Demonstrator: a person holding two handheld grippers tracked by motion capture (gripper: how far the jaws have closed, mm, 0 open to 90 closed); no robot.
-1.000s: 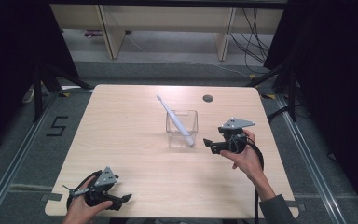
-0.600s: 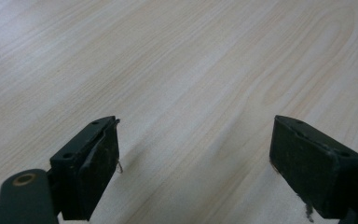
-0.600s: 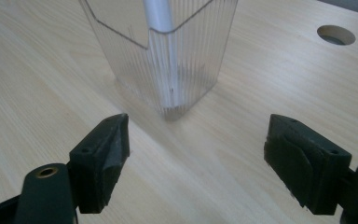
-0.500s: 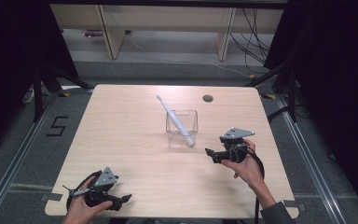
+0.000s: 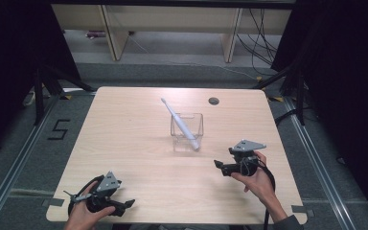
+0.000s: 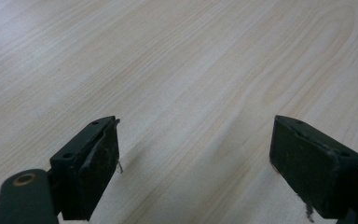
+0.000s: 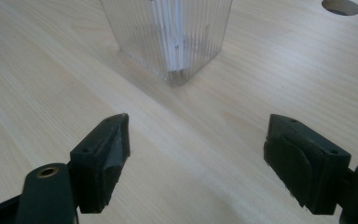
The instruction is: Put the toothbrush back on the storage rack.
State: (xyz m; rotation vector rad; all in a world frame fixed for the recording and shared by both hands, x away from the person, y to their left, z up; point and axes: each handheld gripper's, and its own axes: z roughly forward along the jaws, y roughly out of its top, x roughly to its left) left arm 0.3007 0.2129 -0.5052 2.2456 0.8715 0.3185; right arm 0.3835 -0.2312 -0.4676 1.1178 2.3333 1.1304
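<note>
Toothbrush [image 5: 181, 123] leans in clear cup [image 5: 187, 131] mid-table, head sticking out up-left. Right gripper [image 5: 224, 167] near cup, jaws apart, empty; left gripper [image 5: 124, 205] at near edge, jaws apart, empty. Risk: cup looks light, a bump from the right gripper could tip it.
</note>
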